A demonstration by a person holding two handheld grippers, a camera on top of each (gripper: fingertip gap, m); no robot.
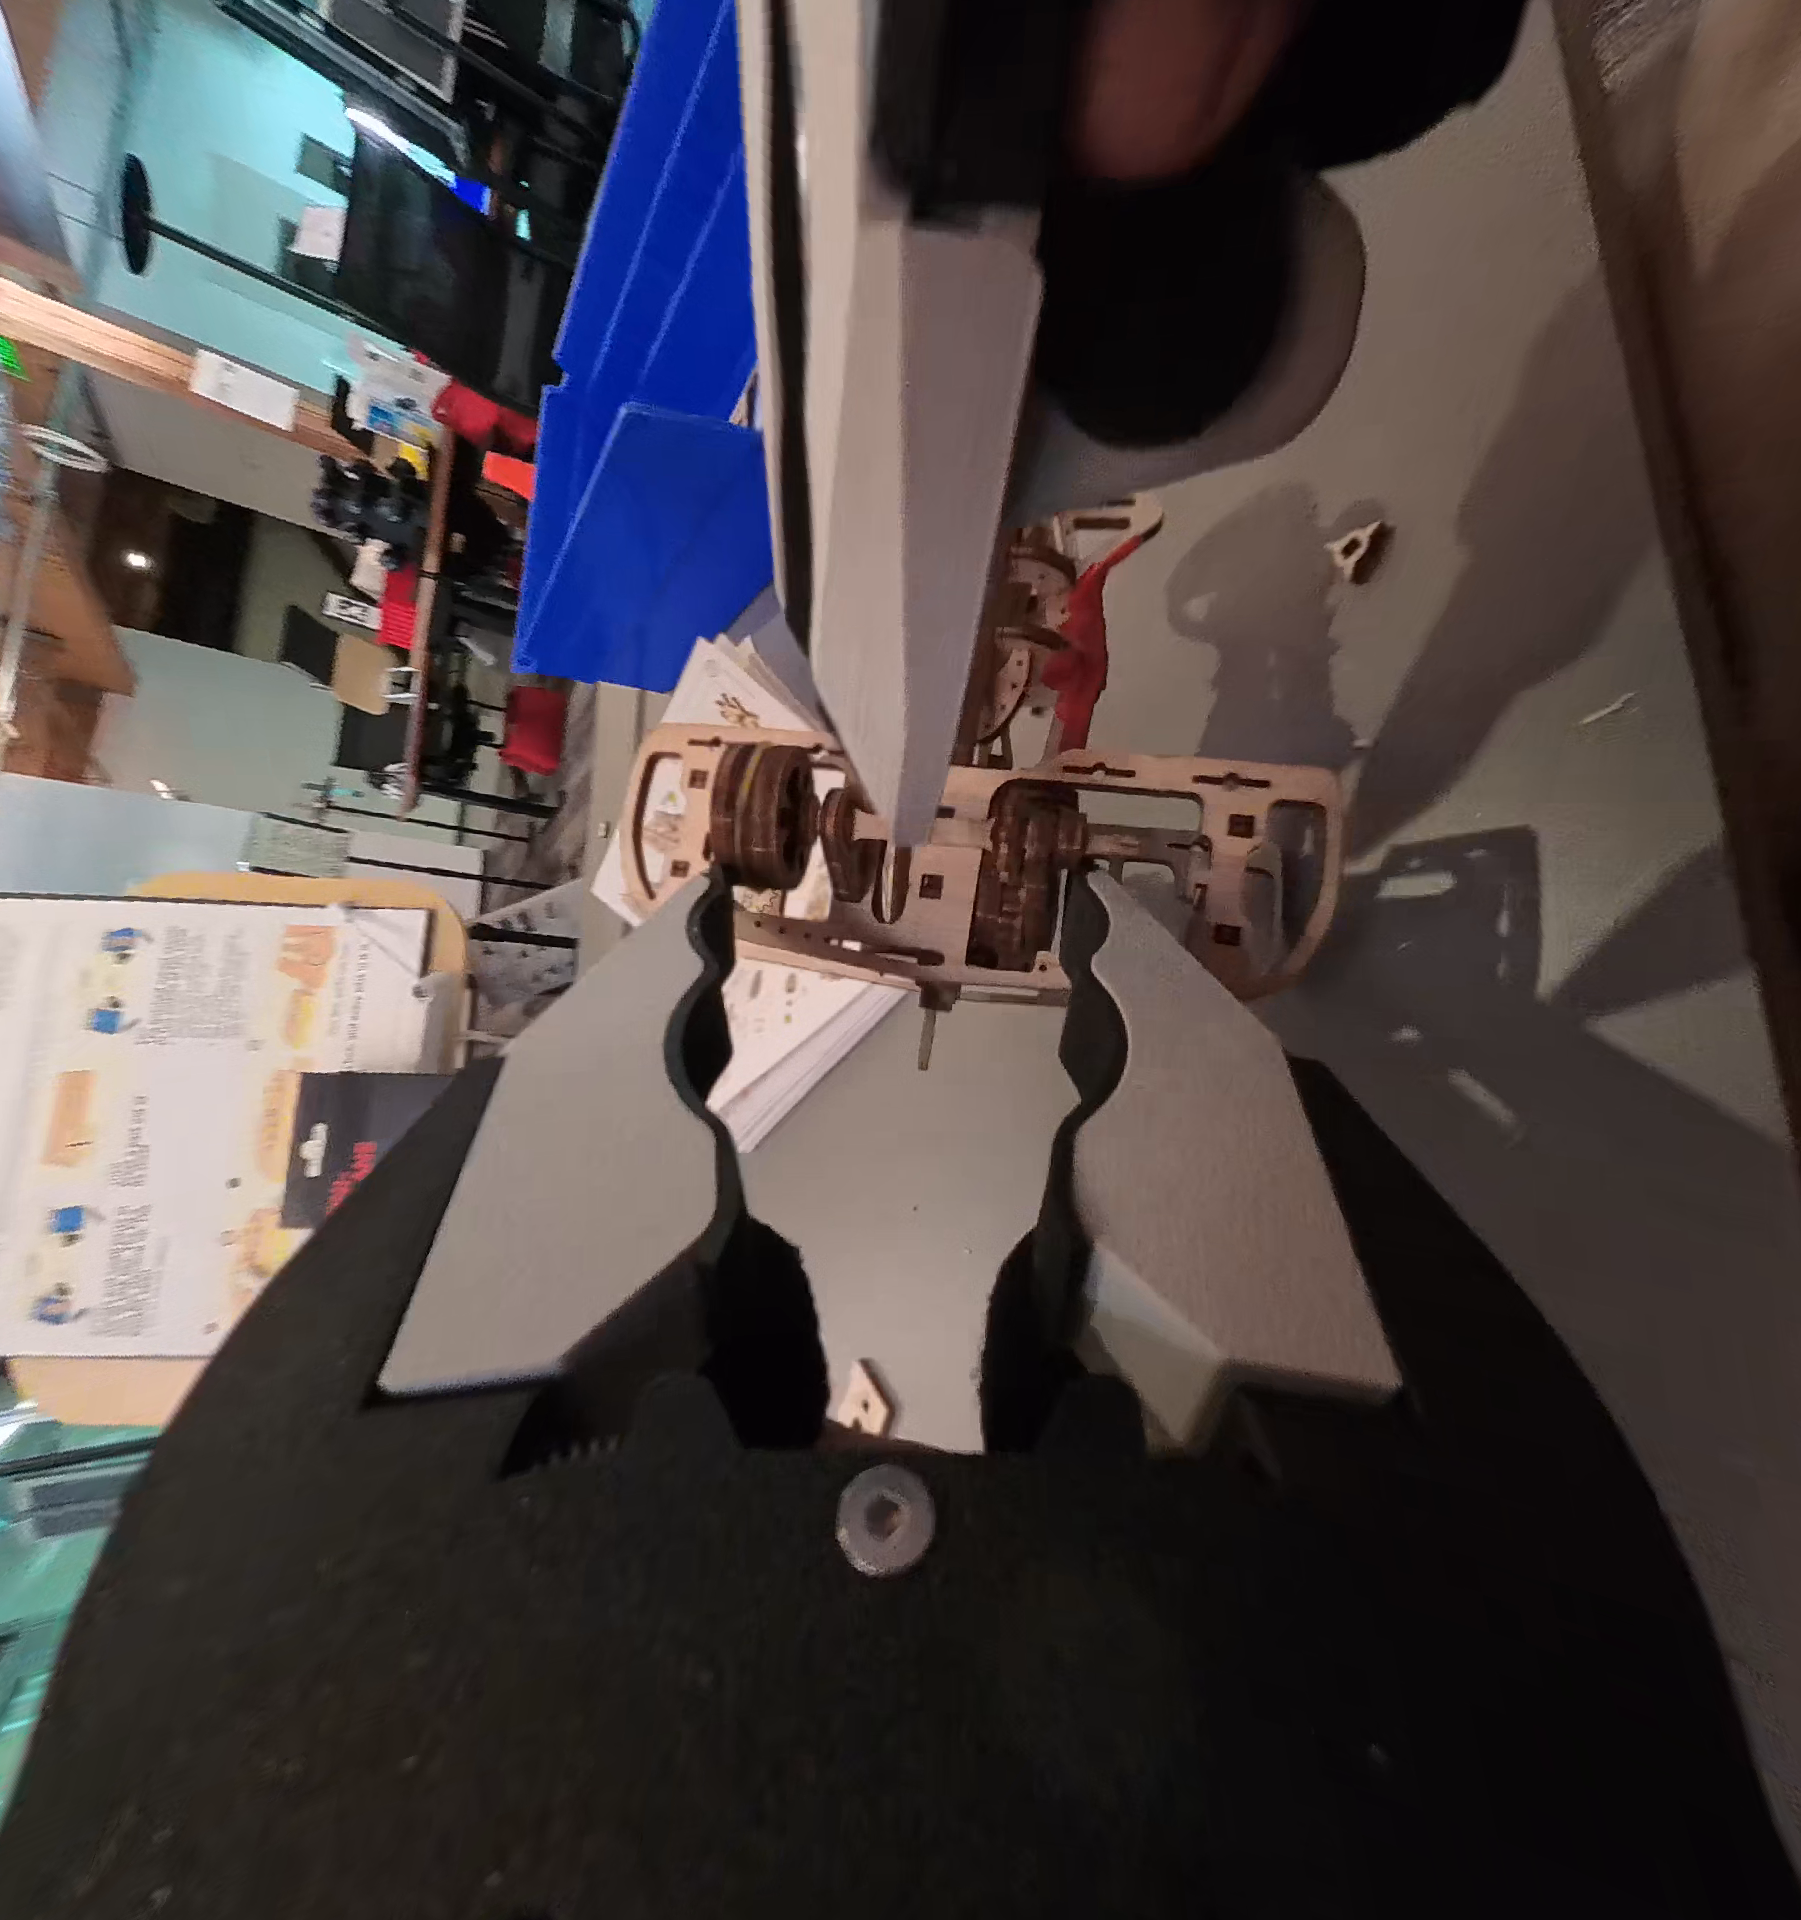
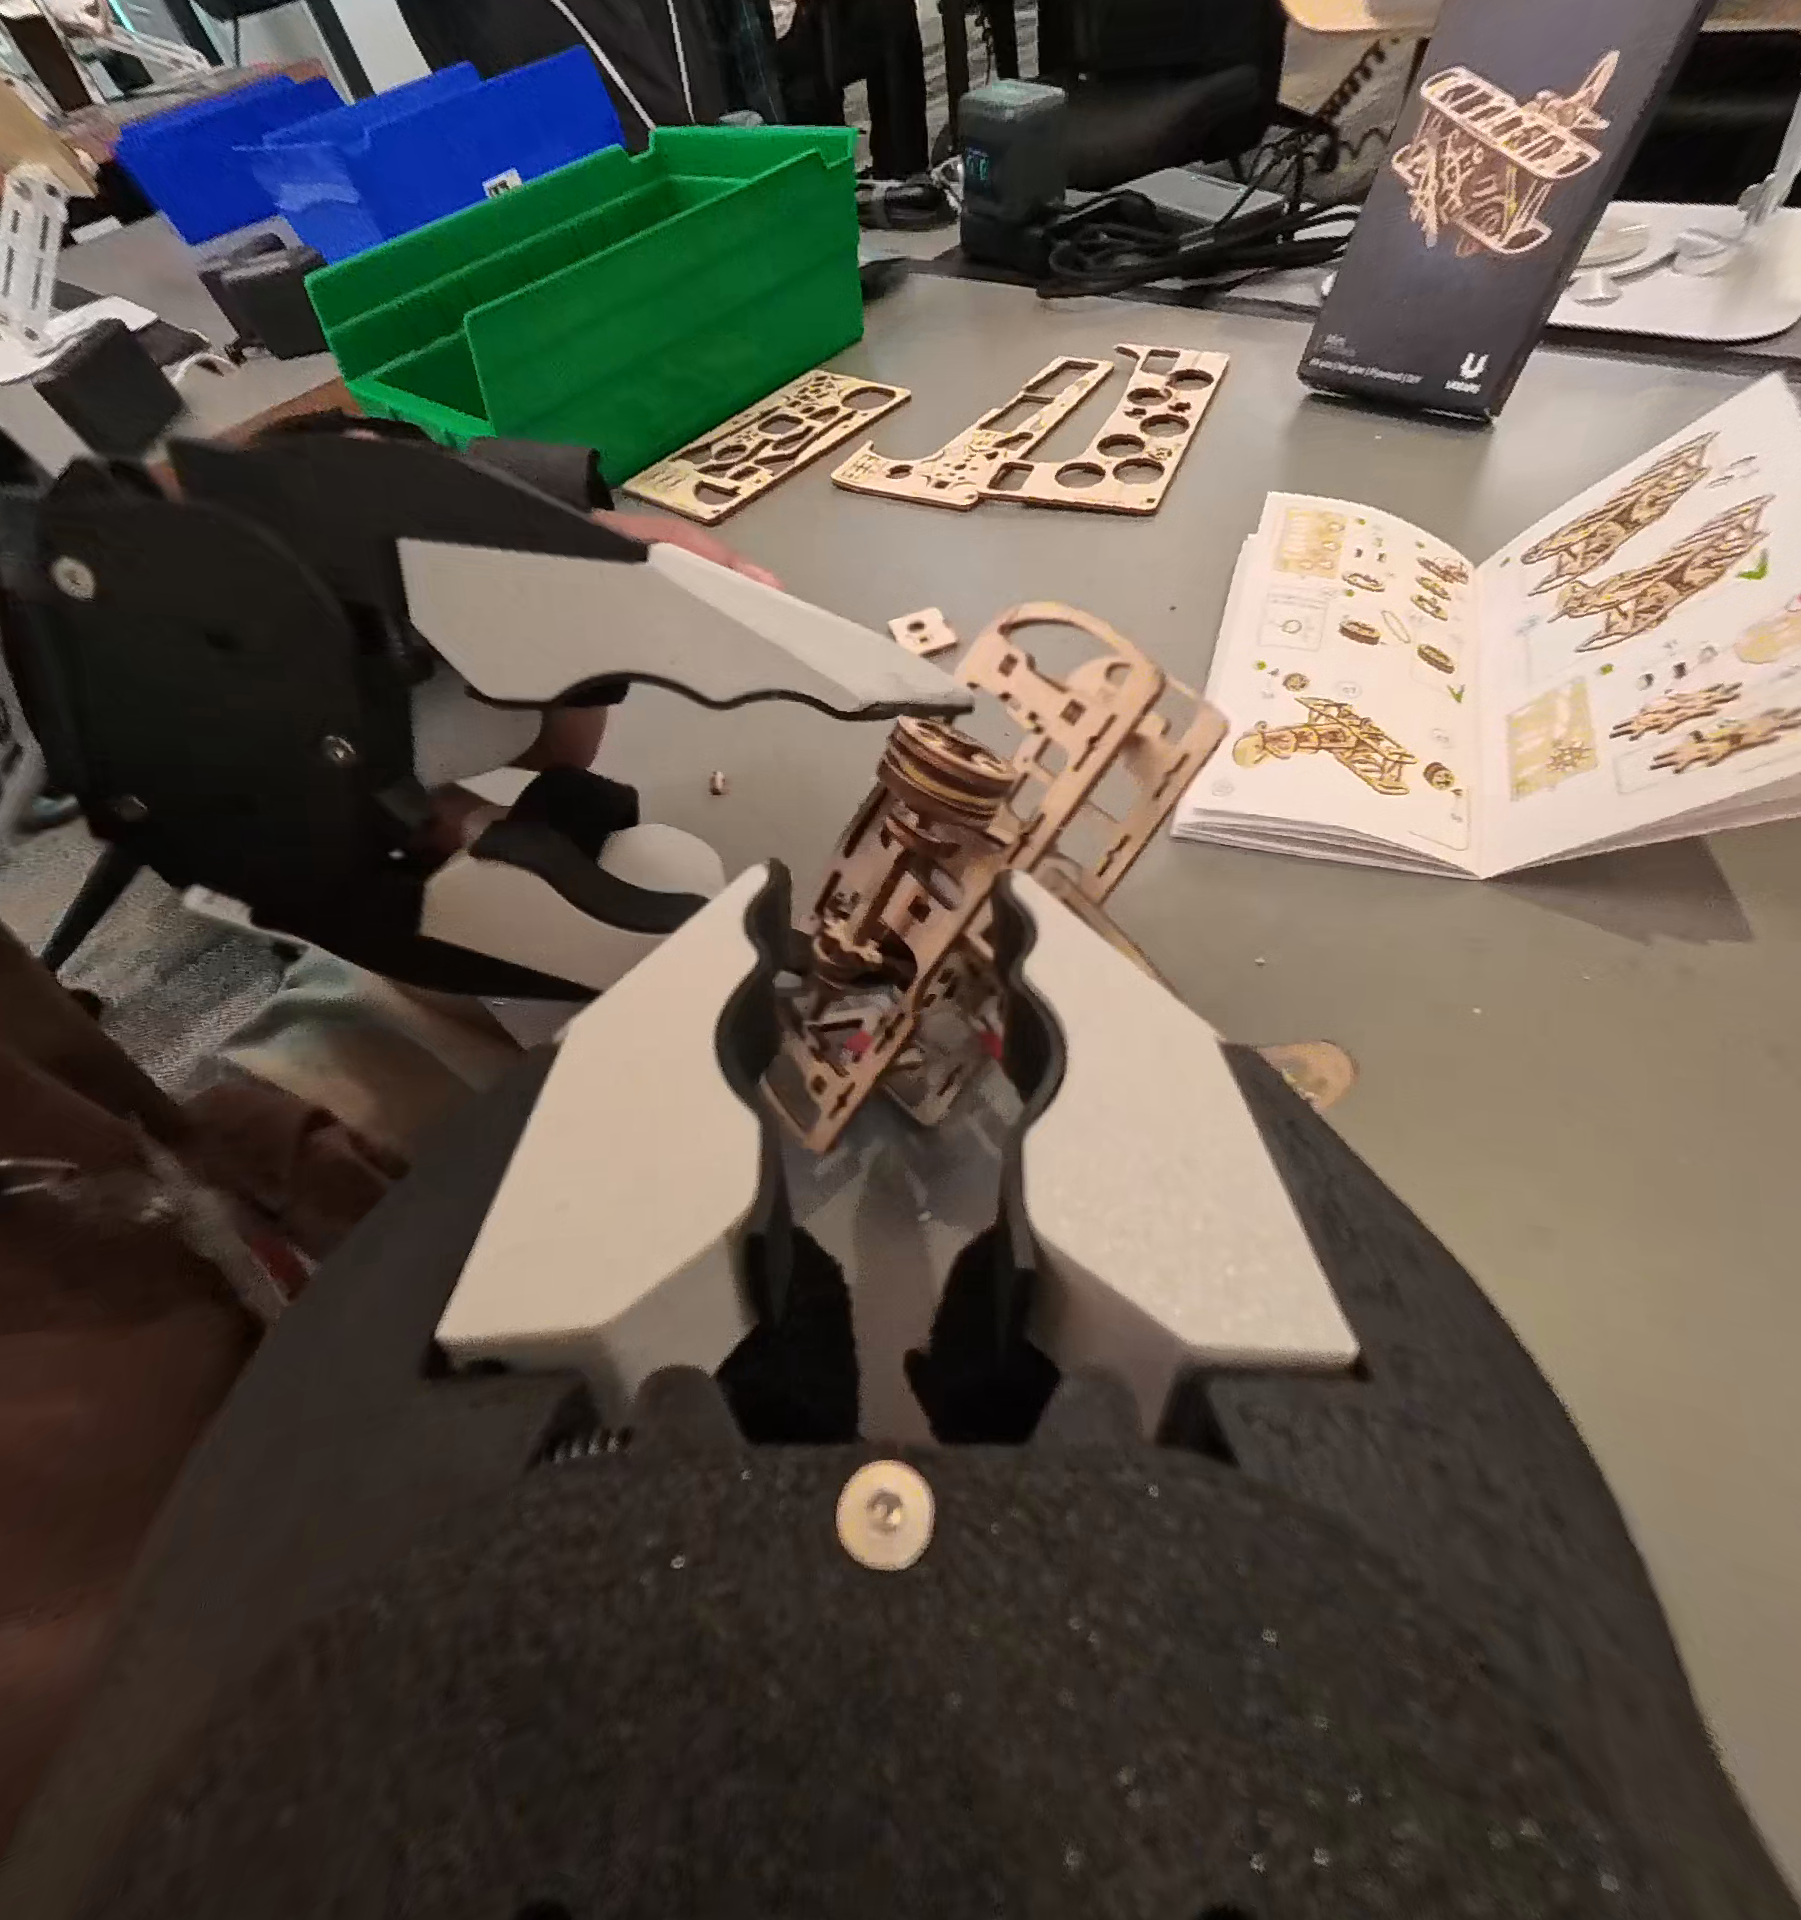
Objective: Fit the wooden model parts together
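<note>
Left wrist view:
- Wooden model (image 1: 1228, 831) held off the grey table (image 1: 1498, 727), long axis running straight across from left to right, wheel (image 1: 761, 831) at the left end and open frame at the right.
- Left gripper (image 1: 896, 894) spread wide around the middle stretch, one tip against the wheel, the other against the dark gear stack (image 1: 1021, 873); clamped end to end on that section, as far as can be seen.
- Right gripper (image 1: 896, 821) coming down from the top, narrow tip meeting the frame between wheel and gear.
- Blue bins (image 1: 647, 416) behind; a board of printed sheets (image 1: 179, 1122) at the left, print too blurred to read.

Right wrist view:
- Model tilted here, long axis rising from the near lower left up and away to the right, wheel end uppermost.
- Right gripper's fingers (image 2: 667, 1091) closed on the lower part of the frame.
- Upper finger of the left gripper touching the wheel's top face; lower fingertip hidden.
- Open booklet (image 2: 1498, 675) of assembly drawings lying flat at the right.
- Black box (image 2: 1478, 208) standing behind it, picture of a wooden biplane above, a logo and small writing at its foot.
- Punched-out wooden sheets (image 2: 1031, 436) flat before the green bin (image 2: 615, 312).
- Small square wooden piece (image 2: 922, 631) alone on the table beyond the model.
</note>
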